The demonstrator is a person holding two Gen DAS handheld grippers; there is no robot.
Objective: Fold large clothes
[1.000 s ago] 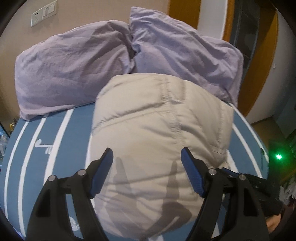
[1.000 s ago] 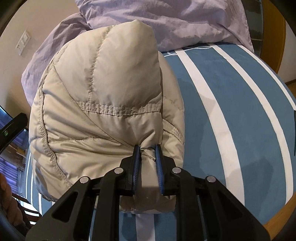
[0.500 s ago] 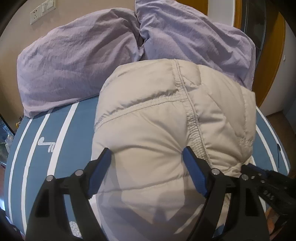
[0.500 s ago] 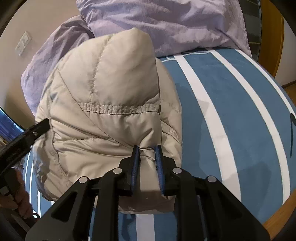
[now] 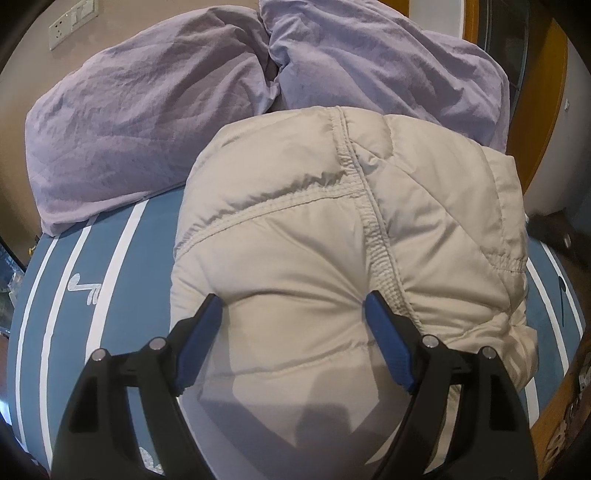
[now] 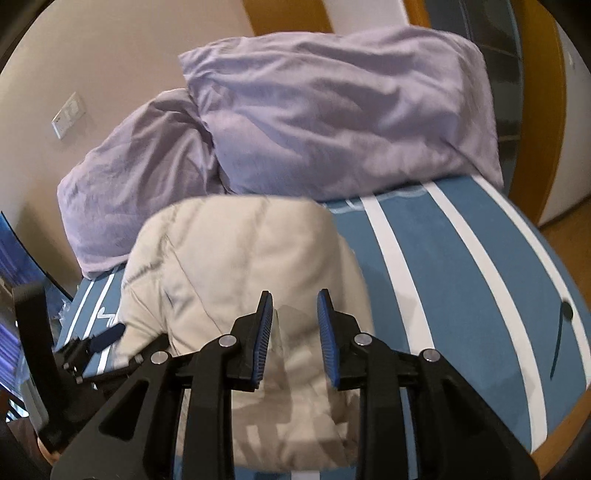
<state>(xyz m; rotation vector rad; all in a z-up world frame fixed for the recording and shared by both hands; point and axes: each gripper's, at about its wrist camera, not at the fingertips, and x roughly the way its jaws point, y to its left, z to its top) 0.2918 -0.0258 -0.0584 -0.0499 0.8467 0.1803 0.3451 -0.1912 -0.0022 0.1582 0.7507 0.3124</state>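
Note:
A beige puffer jacket (image 5: 303, 236) lies folded in a thick bundle on the blue striped bed (image 5: 110, 258). My left gripper (image 5: 293, 314) is open, its blue pads straddling the near part of the bundle and pressing into it. In the right wrist view the jacket (image 6: 236, 266) lies just ahead. My right gripper (image 6: 294, 314) is open and empty above the jacket's near edge. The left gripper also shows in the right wrist view (image 6: 107, 334) at the jacket's left side.
Two lilac pillows (image 5: 147, 110) (image 5: 388, 62) lie against the wall behind the jacket; they also show in the right wrist view (image 6: 332, 118). The bed's wooden edge (image 6: 561, 417) runs at the right. A wall socket (image 5: 70, 22) is at the upper left.
My right gripper has opened and let go of the jacket fold, and has lifted back. My left gripper has moved forward and down onto the bundle.

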